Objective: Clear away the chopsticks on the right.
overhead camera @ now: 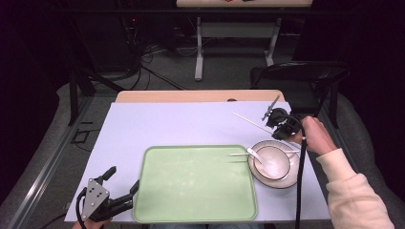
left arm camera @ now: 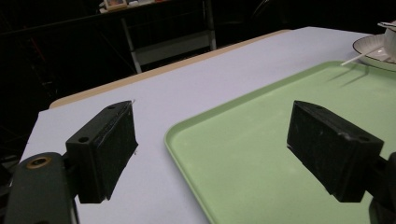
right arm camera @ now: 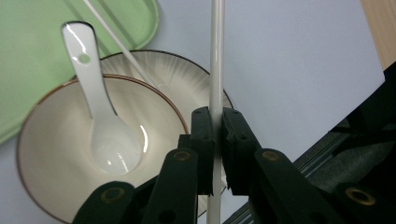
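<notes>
Right gripper (right arm camera: 214,140) clamped on white chopstick (right arm camera: 216,56), held above bowl (right arm camera: 42,154) on saucer at desk's right. Second chopstick (overhead camera: 239,154) bridges bowl and green tray (overhead camera: 191,186). Left gripper (overhead camera: 112,191) wide, empty, straddling tray's near-left edge, likely steadying.

Pale lilac, mint green and cream, with black jaws on both my grippers

Under my left gripper (overhead camera: 122,182) — black, with a grey plate on top — I see the lilac-white table cover (overhead camera: 167,126) and, just to its right, the plain mint-green tray (overhead camera: 193,183). My right gripper (right arm camera: 215,140), black with brass-coloured screw heads, pinches a glossy white chopstick (right arm camera: 216,56). Below its jaws sits a cream bowl (right arm camera: 46,140) with a thin brown rim, on a white plate (right arm camera: 187,88) showing fine grey radial streaks and a dark edge — a white spoon (right arm camera: 100,112) lies in the bowl. A second white chopstick (right arm camera: 119,42) crosses the plate's rim. My right sleeve (overhead camera: 356,191) is cream.
</notes>
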`<state>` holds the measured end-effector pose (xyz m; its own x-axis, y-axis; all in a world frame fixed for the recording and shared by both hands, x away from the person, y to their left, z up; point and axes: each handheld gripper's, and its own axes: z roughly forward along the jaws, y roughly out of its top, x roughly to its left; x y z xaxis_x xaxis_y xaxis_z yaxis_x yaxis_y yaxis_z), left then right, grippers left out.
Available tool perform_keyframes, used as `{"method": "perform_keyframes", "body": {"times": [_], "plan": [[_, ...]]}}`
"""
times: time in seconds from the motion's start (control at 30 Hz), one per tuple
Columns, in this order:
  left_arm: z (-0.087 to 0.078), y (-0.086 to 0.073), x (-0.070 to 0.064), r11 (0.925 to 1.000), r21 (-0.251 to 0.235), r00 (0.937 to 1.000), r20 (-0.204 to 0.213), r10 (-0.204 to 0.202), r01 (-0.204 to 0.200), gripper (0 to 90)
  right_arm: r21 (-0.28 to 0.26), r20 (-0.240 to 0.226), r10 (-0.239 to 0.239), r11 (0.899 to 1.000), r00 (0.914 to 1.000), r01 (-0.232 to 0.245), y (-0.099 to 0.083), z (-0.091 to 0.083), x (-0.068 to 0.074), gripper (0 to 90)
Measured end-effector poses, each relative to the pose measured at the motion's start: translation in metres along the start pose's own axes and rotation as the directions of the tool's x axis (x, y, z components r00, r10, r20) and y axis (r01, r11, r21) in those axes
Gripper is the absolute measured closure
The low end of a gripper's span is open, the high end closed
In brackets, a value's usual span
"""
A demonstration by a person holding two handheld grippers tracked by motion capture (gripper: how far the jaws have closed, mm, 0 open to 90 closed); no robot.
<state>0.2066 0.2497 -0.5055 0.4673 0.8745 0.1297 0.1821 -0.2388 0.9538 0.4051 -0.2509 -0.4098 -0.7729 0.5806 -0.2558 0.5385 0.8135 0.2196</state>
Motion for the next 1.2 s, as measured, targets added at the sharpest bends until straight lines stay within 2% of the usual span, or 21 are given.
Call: {"method": "perform_keyframes", "body": {"times": [0.13, 0.27, 0.47, 0.6, 0.7, 0.87, 0.9, 0.97, 1.1, 1.2], "plan": [[0.0, 0.0, 0.0, 1.0, -0.001, 1.0, 0.001, 0.002, -0.002, 15.5, -0.014, 0.0, 0.052, 0.999, 0.9986, -0.052, 0.0, -0.009, 0.009, 84.0], [-0.001, 0.0, 0.0, 1.0, -0.003, 1.0, 0.0, 0.004, -0.004, 15.5, -0.028, -0.011, 0.098, 0.995, 0.9951, -0.098, -0.001, -0.02, 0.026, 83.9], [-0.001, 0.0, 0.0, 1.0, -0.004, 1.0, 0.002, 0.006, -0.006, 15.5, -0.044, -0.028, 0.147, 0.988, 0.9888, -0.148, -0.002, -0.023, 0.046, 84.0], [-0.002, 0.0, 0.0, 0.9999, -0.013, 1.0, -0.005, 0.004, -0.004, 15.5, -0.039, -0.044, 0.152, 0.987, 0.9874, -0.154, -0.004, -0.021, 0.062, 84.0], [-0.001, 0.0, 0.0, 0.9999, -0.01, 0.9999, -0.002, 0.01, -0.01, 15.5, -0.058, -0.053, 0.156, 0.986, 0.9864, -0.159, -0.007, -0.019, 0.072, 83.9], [-0.001, 0.0, -0.001, 0.9999, -0.013, 1.0, -0.001, 0.006, -0.006, 15.5, -0.075, -0.076, 0.164, 0.983, 0.9835, -0.17, -0.008, -0.019, 0.081, 83.9], [-0.002, 0.0, -0.001, 0.9999, -0.014, 1.0, -0.001, 0.005, -0.005, 15.5, -0.086, -0.083, 0.177, 0.979, 0.9808, -0.184, -0.007, -0.02, 0.083, 83.9], [-0.002, 0.0, -0.001, 0.9999, -0.014, 1.0, 0.0, 0.01, -0.01, 15.5, -0.073, -0.073, 0.169, 0.982, 0.9829, -0.175, -0.006, -0.02, 0.087, 83.9], [-0.001, -0.001, -0.001, 0.9999, -0.013, 0.9999, 0.0, 0.01, -0.01, 15.5, -0.073, -0.084, 0.174, 0.981, 0.9812, -0.18, -0.004, -0.02, 0.095, 83.9], [-0.001, -0.001, -0.001, 0.9998, -0.017, 1.0, -0.002, 0.008, -0.008, 15.5, -0.081, -0.097, 0.171, 0.981, 0.9805, -0.179, 0.001, -0.021, 0.107, 83.8]]}}
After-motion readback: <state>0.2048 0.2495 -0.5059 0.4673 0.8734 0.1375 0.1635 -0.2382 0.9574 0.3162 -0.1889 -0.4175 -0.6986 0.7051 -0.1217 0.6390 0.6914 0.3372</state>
